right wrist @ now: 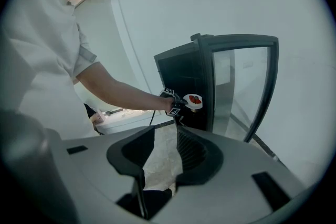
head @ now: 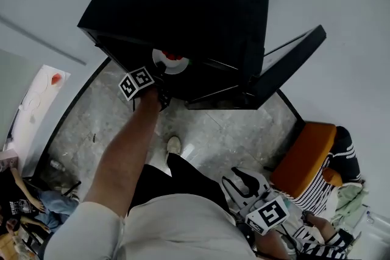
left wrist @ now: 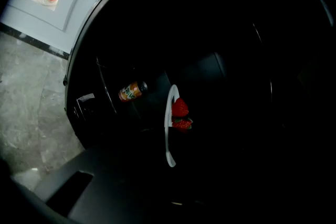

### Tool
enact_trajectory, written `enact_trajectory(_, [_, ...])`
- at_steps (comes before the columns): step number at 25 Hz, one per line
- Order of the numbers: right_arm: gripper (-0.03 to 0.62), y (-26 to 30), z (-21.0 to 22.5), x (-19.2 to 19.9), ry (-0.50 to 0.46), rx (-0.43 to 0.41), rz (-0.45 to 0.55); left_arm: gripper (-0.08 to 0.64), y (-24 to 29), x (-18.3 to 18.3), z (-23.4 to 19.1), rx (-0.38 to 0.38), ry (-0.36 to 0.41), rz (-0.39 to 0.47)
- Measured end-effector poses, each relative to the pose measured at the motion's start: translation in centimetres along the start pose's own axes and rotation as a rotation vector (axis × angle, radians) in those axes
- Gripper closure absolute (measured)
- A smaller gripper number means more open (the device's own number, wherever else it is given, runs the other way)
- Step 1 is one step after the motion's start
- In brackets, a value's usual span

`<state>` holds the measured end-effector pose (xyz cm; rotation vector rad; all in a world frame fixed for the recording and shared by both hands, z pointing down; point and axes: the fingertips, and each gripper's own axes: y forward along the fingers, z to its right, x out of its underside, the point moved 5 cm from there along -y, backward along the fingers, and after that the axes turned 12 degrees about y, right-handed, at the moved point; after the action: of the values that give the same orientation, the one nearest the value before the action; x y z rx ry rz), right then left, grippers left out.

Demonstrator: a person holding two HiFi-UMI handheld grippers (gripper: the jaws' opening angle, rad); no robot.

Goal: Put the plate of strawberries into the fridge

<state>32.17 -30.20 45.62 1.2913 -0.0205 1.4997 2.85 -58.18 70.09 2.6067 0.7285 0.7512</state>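
A white plate [head: 172, 61] with red strawberries [head: 173, 56] hangs at the mouth of the black fridge [head: 183, 3]. My left gripper [head: 159, 74] is shut on the plate's near rim. In the left gripper view the plate [left wrist: 169, 123] stands edge-on against the dark inside, with two strawberries [left wrist: 180, 108] on it. My own jaws are lost in the dark there. The right gripper view shows the left gripper [right wrist: 181, 104] holding the plate [right wrist: 195, 100] at the fridge's [right wrist: 184, 78] front. My right gripper [right wrist: 165, 131] hangs low by my side, open, with nothing between its fingers.
The fridge's glass door [head: 286, 70] stands swung open to the right. An orange bottle [left wrist: 132, 91] lies inside the fridge. A person in a striped shirt [head: 323, 186] sits on an orange chair [head: 304, 155] at the right. A white table [head: 42, 91] stands at the left.
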Motion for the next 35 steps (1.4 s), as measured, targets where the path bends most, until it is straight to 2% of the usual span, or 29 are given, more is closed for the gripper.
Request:
enact_trajectory(2, [0.449, 0.1, 0.1, 0.0, 0.003, -0.001, -0.005, 0.538, 0.2, -0.1, 0.0, -0.030, 0.030, 0.000])
enact_trajectory(4, [0.449, 0.2, 0.2, -0.1, 0.006, 0.000, -0.009, 0.536, 0.4, -0.3, 0.0, -0.078, 0.101, -0.015])
enact_trajectory(11, [0.449, 0.7, 0.2, 0.0, 0.016, -0.001, -0.011, 0.449, 1.3, -0.8, 0.2, -0.296, 0.459, -0.131])
enact_trajectory(13, [0.449, 0.8, 0.0, 0.0, 0.011, 0.001, -0.008, 0.421, 1.2, -0.8, 0.3, -0.348, 0.541, -0.164])
enact_trajectory(15, [0.449, 0.9, -0.1, 0.1, 0.011, 0.005, -0.004, 0.407, 0.9, -1.0, 0.4, -0.383, 0.596, -0.182])
enact_trajectory(17, [0.449, 1.0, -0.4, 0.2, 0.006, 0.008, 0.006, 0.401, 0.5, -1.5, 0.7, -0.382, 0.639, -0.161])
enact_trajectory(20, [0.449, 0.9, -1.3, 0.4, -0.011, 0.008, 0.023, 0.402, -1.0, -1.3, 1.1, -0.346, 0.670, -0.154])
enact_trajectory(24, [0.449, 1.6, -3.0, 0.2, -0.027, -0.009, 0.045, 0.402, -4.1, -0.3, 2.2, -0.267, 0.704, -0.189])
enact_trajectory(31, [0.453, 3.2, -7.2, 0.4, -0.036, -0.056, 0.095, 0.407, -13.3, 1.3, 4.7, -0.003, 0.697, -0.214])
enact_trajectory(35, [0.473, 4.4, -10.2, 0.8, -0.029, -0.075, 0.128, 0.476, -20.8, 2.2, 5.6, 0.162, 0.717, -0.242])
